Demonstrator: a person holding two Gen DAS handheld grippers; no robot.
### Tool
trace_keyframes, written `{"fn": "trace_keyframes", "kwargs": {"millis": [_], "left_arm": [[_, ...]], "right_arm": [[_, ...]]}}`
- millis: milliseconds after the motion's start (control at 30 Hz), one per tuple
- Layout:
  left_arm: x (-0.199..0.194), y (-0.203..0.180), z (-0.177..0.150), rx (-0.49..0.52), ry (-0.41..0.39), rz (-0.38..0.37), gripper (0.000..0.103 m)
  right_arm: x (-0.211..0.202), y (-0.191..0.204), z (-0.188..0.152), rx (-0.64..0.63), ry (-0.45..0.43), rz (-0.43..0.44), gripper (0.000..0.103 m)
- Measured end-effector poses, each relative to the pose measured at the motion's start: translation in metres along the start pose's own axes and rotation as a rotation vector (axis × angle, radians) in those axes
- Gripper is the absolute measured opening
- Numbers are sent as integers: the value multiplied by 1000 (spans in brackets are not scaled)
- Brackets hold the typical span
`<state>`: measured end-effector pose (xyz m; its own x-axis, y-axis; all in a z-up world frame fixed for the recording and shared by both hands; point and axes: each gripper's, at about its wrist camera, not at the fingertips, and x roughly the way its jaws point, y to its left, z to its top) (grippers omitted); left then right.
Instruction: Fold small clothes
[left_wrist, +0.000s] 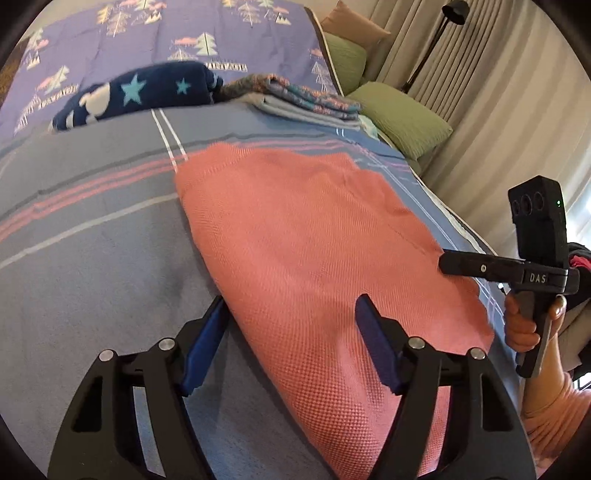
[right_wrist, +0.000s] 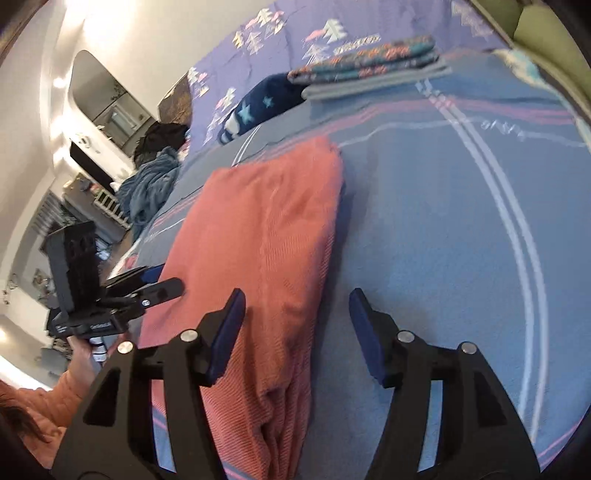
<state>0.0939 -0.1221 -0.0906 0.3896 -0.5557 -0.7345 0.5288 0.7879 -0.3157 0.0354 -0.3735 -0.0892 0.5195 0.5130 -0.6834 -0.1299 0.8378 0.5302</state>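
A coral knit garment lies folded flat on the striped blue-grey blanket. My left gripper is open just above the garment's near left edge, one finger over the blanket and the other over the cloth, pressing on nothing. In the right wrist view the same garment runs lengthwise, and my right gripper stands open over its near right edge, nothing pinched. The right gripper also shows at the garment's right side, and the left gripper at its left side.
Folded clothes are stacked at the far end of the blanket, beside a navy star-patterned piece. Green pillows and curtains lie to the right. A purple tree-print quilt covers the bed behind. A heap of dark clothes sits off the bed.
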Motion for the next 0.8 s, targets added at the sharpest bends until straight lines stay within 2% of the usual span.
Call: {"fn": "trace_keyframes", "kwargs": {"millis": [133,533,800], "left_arm": [[3,1,-2,-3,13,-5,72],[14,9,6,-11,21,-60,77],[8,18,3,-54,25,-129,77]], "right_arm": [[6,5,0,-33,12,-1,66],[23,-2,18,-15,33,68,67],[6,-3,1,-27,45,63,67]]}}
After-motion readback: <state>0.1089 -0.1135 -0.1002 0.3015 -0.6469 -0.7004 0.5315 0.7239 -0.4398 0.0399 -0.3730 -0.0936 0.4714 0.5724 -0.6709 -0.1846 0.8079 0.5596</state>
